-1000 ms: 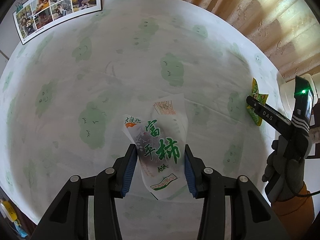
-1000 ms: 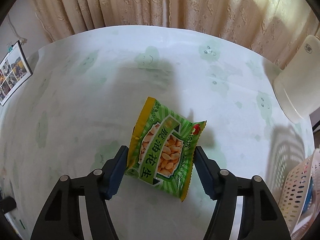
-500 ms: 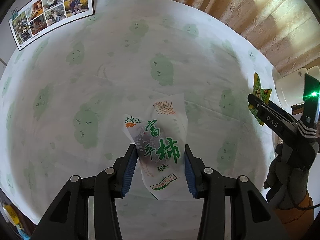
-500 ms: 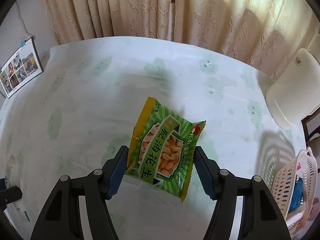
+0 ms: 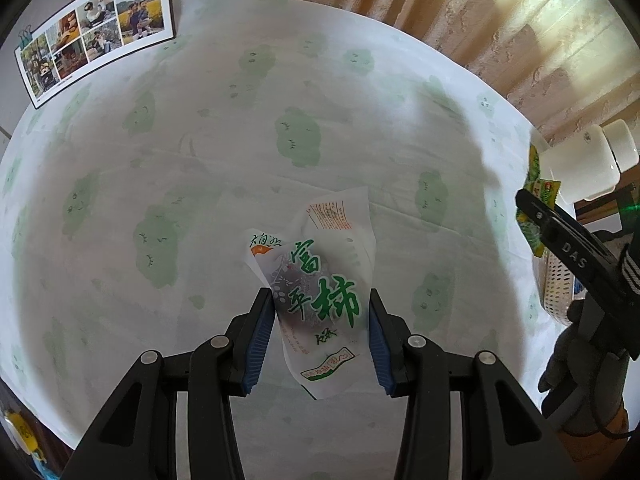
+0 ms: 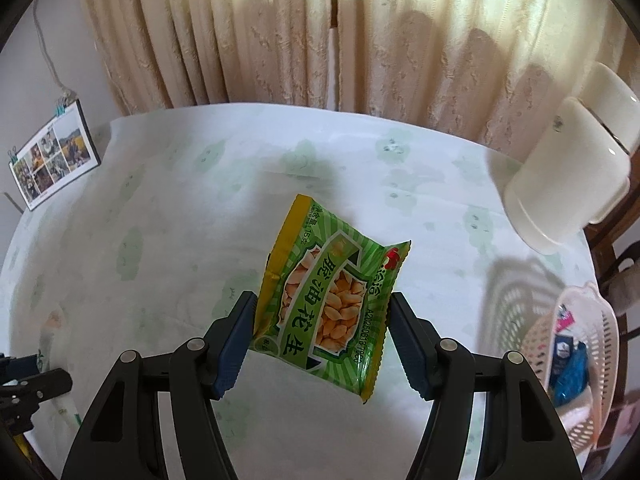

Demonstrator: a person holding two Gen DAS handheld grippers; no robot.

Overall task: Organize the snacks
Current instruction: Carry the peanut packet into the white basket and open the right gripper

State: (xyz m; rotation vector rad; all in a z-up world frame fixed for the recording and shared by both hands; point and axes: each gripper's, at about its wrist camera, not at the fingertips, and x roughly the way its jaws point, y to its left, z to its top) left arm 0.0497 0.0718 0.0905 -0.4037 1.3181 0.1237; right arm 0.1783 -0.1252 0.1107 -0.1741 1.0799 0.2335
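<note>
- Both packets now hang higher over the surface point(image 6: 168, 208) than a second ago.
- Right tongs point(image 6: 322, 330) pinch the peanut packet point(image 6: 328, 300), left tongs point(image 5: 322, 328) the white packet point(image 5: 316, 288).
- Next, probably, the basket point(image 6: 576, 320) at the right edge.

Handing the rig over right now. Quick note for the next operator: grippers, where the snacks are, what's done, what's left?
Left gripper: shut on the white persimmon packet, held above the table.
Right gripper: shut on the green peanut packet, also off the table.
Pink perforated basket stands at the table's right edge, a few items already inside.
Done: both packets picked up.
Left: carry both to the basket, probably right hand first since it looks nearer, and release.
</note>
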